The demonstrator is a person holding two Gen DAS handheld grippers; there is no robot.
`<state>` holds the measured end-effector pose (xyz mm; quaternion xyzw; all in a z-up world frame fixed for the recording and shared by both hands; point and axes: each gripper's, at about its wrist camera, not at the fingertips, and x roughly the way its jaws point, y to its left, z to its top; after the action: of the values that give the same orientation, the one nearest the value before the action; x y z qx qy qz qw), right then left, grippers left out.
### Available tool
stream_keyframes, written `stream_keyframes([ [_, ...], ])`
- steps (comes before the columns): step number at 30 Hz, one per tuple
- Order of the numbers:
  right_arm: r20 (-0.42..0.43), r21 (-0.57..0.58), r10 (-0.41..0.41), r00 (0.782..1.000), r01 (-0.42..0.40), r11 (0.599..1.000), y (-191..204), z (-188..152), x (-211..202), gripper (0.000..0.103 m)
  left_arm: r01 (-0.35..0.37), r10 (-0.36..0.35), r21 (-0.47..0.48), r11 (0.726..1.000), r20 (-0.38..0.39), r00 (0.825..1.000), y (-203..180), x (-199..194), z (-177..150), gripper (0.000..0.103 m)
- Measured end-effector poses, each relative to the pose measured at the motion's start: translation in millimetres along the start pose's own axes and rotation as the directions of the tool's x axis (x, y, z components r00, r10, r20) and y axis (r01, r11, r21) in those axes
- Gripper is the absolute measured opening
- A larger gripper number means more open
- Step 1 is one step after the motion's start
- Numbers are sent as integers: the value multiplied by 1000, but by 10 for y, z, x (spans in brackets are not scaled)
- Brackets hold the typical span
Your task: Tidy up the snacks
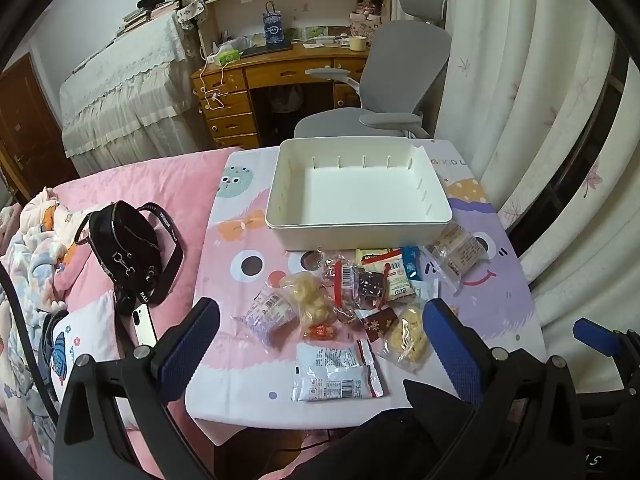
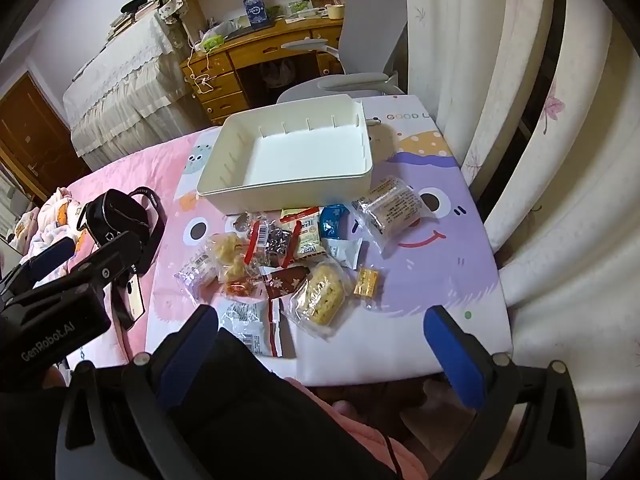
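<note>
An empty white plastic box [image 1: 438,222] [image 2: 224,168] stands at the far side of a small table with a cartoon cloth [image 1: 500,300] [image 2: 440,272]. Several wrapped snacks lie in a heap in front of it: a white and red packet [image 1: 336,376] [image 2: 252,324], a yellow puffed cake [image 1: 406,338] [image 2: 322,294], a clear pack of biscuits [image 1: 456,254] [image 2: 394,206], a blue packet [image 1: 412,264] [image 2: 334,220]. My left gripper [image 1: 320,316] is open above the near snacks, holding nothing. My right gripper [image 2: 320,324] is open above the table's near edge, also empty.
A black handbag [image 1: 124,248] [image 2: 116,212] and a phone [image 1: 146,326] [image 2: 134,300] lie on the pink bed left of the table. A grey office chair [image 1: 392,80] and a wooden desk [image 1: 280,72] stand behind. Curtains [image 1: 520,80] hang at the right.
</note>
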<state>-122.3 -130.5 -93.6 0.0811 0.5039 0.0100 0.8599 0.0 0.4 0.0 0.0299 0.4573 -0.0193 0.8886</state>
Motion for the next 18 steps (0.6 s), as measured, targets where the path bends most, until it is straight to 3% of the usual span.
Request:
stream_keyframes([
  [18,-2,6,12,1000,-12,1000,-10,-11,-2,103,-9,9,3,1000,-2,1000,-6,1,0,101],
])
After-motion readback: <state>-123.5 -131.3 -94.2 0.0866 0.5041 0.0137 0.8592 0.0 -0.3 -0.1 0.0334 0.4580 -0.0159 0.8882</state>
